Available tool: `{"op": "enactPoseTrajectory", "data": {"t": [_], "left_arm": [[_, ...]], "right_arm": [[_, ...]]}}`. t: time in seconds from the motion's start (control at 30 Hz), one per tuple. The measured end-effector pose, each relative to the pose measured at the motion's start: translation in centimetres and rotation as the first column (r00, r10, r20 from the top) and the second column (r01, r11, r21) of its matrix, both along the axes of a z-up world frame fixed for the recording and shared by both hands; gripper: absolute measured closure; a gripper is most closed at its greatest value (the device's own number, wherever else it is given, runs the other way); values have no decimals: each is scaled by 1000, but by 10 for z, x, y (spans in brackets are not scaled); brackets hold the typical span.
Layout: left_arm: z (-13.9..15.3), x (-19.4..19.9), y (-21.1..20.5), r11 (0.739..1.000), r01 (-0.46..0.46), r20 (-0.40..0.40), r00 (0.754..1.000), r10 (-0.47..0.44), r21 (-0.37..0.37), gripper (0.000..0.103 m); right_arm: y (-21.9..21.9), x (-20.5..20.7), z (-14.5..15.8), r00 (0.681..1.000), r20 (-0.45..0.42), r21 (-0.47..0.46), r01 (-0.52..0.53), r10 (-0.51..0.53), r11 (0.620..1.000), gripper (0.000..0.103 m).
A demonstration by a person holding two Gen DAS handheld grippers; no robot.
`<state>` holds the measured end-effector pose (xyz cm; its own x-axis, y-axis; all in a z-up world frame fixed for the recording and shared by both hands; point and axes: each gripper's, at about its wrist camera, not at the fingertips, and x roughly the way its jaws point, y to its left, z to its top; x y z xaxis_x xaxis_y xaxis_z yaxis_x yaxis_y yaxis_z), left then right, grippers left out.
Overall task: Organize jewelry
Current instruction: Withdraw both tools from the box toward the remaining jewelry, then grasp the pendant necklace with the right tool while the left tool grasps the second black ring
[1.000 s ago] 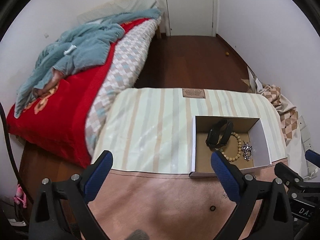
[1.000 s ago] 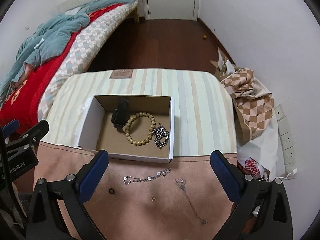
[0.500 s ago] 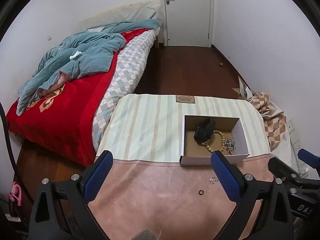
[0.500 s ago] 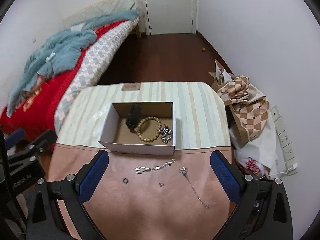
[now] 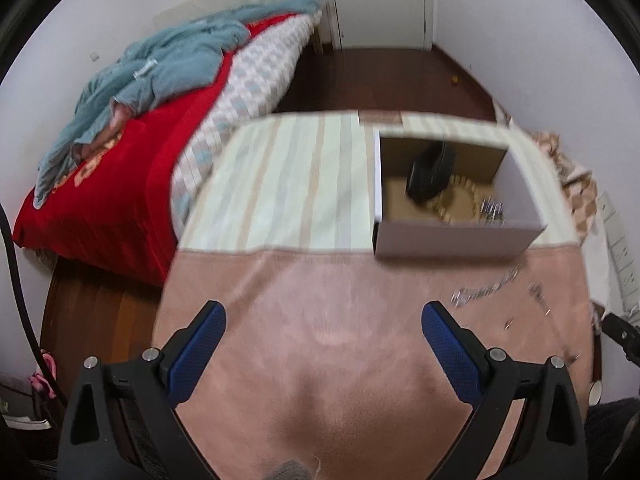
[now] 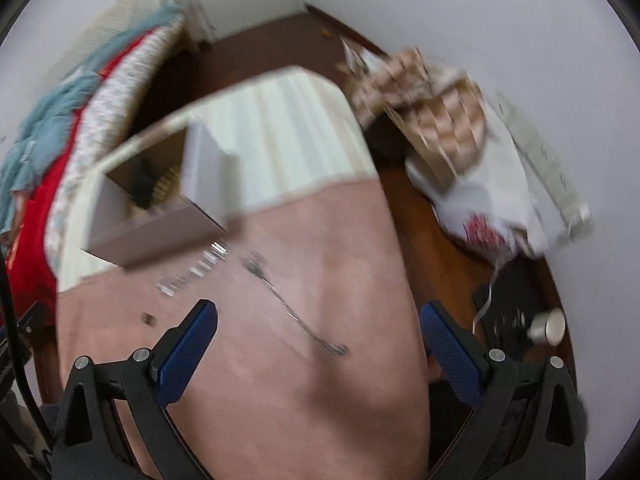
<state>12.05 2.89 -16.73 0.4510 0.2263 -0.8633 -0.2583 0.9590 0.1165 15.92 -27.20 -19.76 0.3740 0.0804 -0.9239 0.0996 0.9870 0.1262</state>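
A white cardboard box stands on the table where the striped cloth meets the pink cloth; it also shows in the right wrist view. Inside lie a black band, a wooden bead bracelet and a silver piece. A silver bracelet and a thin chain lie loose on the pink cloth in front of the box. A small ring lies to the left. My left gripper is open and empty over the pink cloth. My right gripper is open and empty above the chain.
A bed with a red blanket and a blue quilt stands left of the table. Checked cloth and bags lie on the floor at the right. A power strip runs along the right wall. A white door is at the back.
Both views have moved and blurred. The right gripper has swung to the right and tilted, so the chain now lies between its fingers. The left gripper has come closer to the table.
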Motion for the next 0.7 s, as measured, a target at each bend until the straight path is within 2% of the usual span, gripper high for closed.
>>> {"op": "enactPoseTrajectory", "data": {"t": [0.1,0.2,0.27,0.3,0.33,0.4,0.43,0.47,0.5,0.53,0.7], "left_arm": [[-20,2,-5,1000,11,-45,999,-11,1,3],[-30,4,-9,1000,28,-66,997,-27,9,3],[-33,5,-11,999,36,-70,997,-35,14,3],[-35,5,-12,999,40,-72,997,-39,19,3],[-36,5,-14,999,44,-75,996,-42,21,3],[-39,6,-15,999,48,-81,996,-46,23,3],[-41,6,-16,998,51,-86,995,-49,25,3],[-44,7,-16,998,54,-92,994,-51,23,3],[-47,7,-17,998,56,-98,994,-54,19,3],[-50,7,-18,998,58,-105,993,-56,13,3],[-67,10,-21,997,70,-128,989,-72,-25,3]], "right_arm": [[-12,-7,-32,999,-50,12,20,-20,1000,4],[-12,-11,-51,997,-71,24,6,-4,1000,18],[-8,-11,-58,998,-69,20,-11,13,1000,34],[-6,-11,-62,998,-64,16,-20,21,1000,38],[-4,-12,-66,998,-62,12,-30,31,999,48],[3,-15,-69,998,-39,-31,-48,47,998,55],[7,-16,-69,998,-36,-57,-50,48,997,64],[9,-16,-69,998,-30,-77,-51,49,996,79],[12,-18,-70,998,-21,-94,-53,51,994,89],[13,-19,-70,999,-16,-94,-52,51,994,92],[12,-23,-64,999,6,-67,-46,47,997,92]]}}
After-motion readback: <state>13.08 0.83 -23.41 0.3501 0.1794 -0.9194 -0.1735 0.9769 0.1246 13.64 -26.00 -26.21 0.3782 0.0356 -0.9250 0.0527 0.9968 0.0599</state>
